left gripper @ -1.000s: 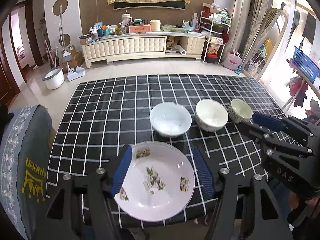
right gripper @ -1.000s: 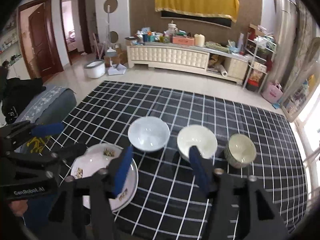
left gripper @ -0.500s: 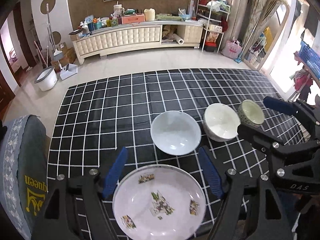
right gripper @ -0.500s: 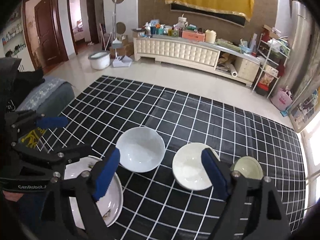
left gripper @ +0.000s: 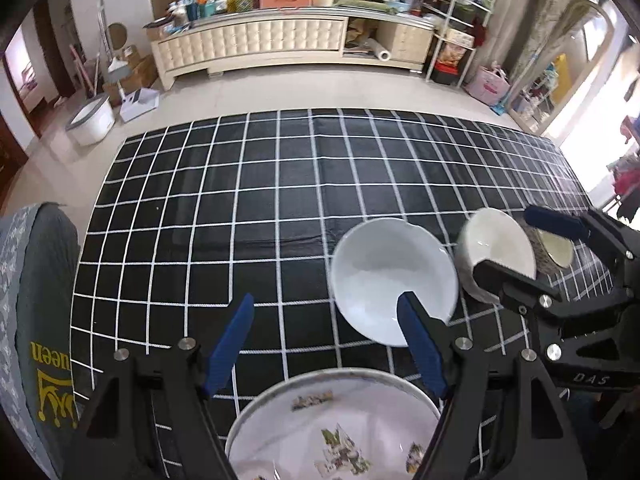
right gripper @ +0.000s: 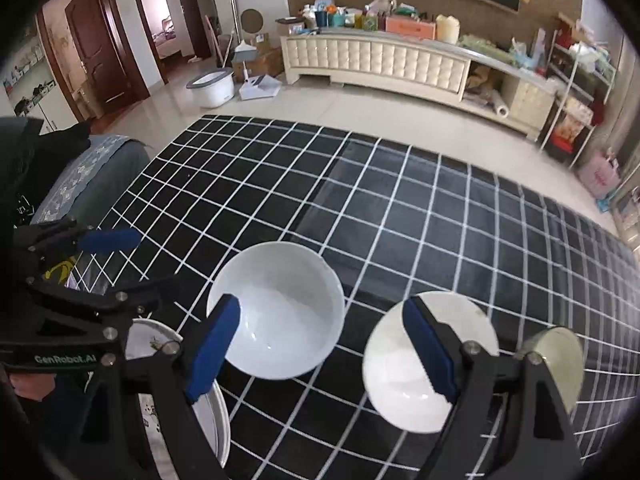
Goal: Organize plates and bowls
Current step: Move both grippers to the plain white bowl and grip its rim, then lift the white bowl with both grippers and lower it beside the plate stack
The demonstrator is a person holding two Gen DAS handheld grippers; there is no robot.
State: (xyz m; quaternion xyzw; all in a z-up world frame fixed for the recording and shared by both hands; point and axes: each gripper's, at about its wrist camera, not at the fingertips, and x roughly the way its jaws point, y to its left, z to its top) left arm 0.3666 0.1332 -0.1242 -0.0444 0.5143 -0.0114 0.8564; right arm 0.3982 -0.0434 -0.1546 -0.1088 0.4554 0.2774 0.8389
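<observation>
A: Crockery sat in a row on the black tablecloth with the white grid [left gripper: 248, 208]: a flat white plate with flower decals [left gripper: 332, 432] nearest, then a wide white ceramic bowl [left gripper: 384, 268], a cream bowl [left gripper: 496, 240] just beside it, and a small speckled green-rimmed bowl [right gripper: 556, 364] at the far right.

B: State of the tools?

A: The left gripper [left gripper: 324, 344] hung with its blue pads spread wide over the far rim of the plate, gripping nothing. The right gripper [right gripper: 324, 352] was likewise spread wide and empty, with one pad before the white bowl and the other before the cream bowl.

B: Step in hand?

A: By my reading, the approach; nothing was stacked or lifted yet. The next move likely called for each tool to lower onto one rim, seat a pad on each side of the wall, then close.

B: Any lettering?

A: "GenRobot.AI" on the left tool's frame, "DAS" on the right one's. A grey cushion [left gripper: 36, 320] at the table's left edge bore yellow letters ending "ueen" under a crown.
</observation>
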